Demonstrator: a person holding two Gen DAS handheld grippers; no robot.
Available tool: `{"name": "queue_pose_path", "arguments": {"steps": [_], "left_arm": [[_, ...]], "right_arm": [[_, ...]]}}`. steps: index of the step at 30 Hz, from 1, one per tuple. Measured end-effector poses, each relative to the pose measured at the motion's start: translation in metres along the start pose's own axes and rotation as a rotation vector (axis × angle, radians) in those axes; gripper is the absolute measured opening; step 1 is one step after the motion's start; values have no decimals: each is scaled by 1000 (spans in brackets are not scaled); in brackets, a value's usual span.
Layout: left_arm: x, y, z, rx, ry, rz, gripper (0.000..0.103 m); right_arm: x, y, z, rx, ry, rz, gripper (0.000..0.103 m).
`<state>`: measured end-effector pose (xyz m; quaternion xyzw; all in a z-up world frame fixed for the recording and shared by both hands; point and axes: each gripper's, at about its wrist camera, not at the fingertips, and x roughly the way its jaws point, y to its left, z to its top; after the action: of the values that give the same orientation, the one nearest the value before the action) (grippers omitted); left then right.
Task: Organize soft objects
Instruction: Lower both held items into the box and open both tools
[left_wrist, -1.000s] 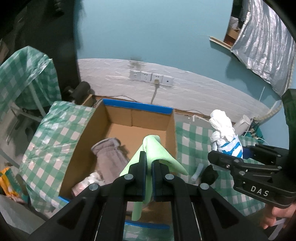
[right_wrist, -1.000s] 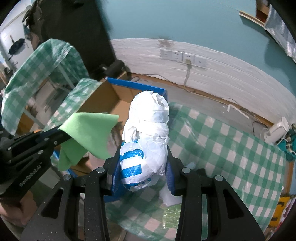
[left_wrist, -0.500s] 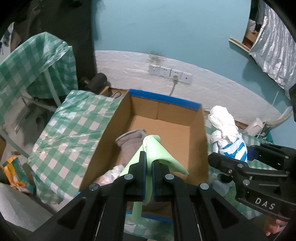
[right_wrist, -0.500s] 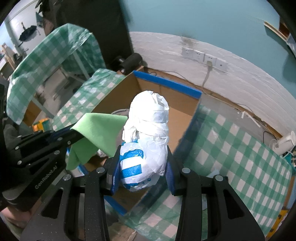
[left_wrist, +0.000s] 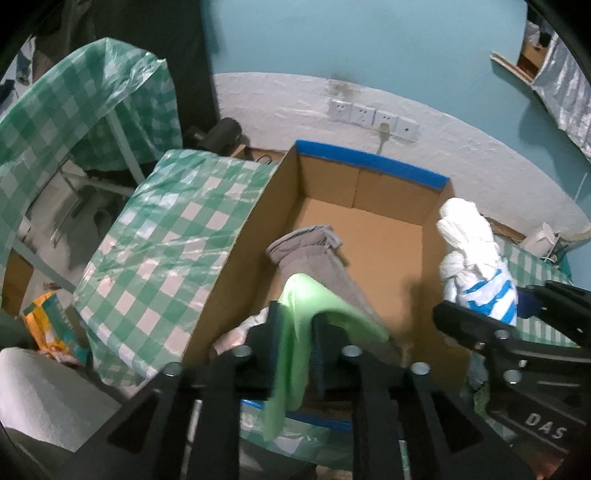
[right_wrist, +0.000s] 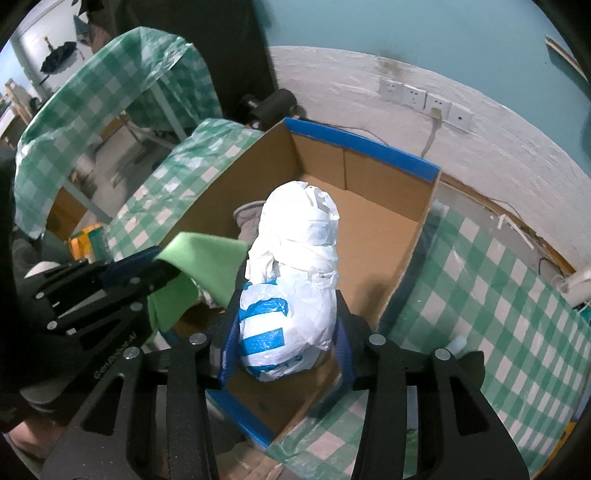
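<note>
From the left wrist, the left gripper (left_wrist: 293, 325) stood with its jaws parted, yet the green cloth (left_wrist: 314, 314) lay draped over the fingers and hung down between them, so it looked released but not fallen. It hung over the near end of the box (left_wrist: 369, 162), a brown carton with blue tape along its rim. Inside lay a grey towel (left_wrist: 317, 266) along the left side, with something pale, too blurred to name, at the near left corner; the far half of the floor was bare card. At the right edge of this view the right gripper (left_wrist: 491, 306) carried the white bag (left_wrist: 469, 251) near the box's right wall.

From the right wrist, the right gripper (right_wrist: 284, 332) was clenched on the bag (right_wrist: 295, 273), a knotted white plastic bundle with blue print, held above the near right part of the box (right_wrist: 362, 147). The cloth (right_wrist: 199, 258) and the left gripper (right_wrist: 162, 267) showed at the left, over the near left corner.

I judged both things were being dropped in. The cloth wanted a shake or a pull back to slip free; the bag wanted its jaws opened over the bare floor, clear of the right wall.
</note>
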<state>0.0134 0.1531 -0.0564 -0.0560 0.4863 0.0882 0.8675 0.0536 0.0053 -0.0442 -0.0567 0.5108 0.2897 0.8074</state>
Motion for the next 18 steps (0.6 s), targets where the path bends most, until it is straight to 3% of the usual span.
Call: {"name": "queue_pose_path", "arguments": {"steps": [2,5,18], "left_arm": [[2,2,0,-12,3,1,45],[-1,2,0,-11,-17,20,51],[-7,-21,2,46,-42,5,58]], "right_arm": [[-1,-2,0,3,-7,-2,52],[-4,-4,-1,10,-26,-6,66],[-17,-33,-4,84,-43,-33,66]]}}
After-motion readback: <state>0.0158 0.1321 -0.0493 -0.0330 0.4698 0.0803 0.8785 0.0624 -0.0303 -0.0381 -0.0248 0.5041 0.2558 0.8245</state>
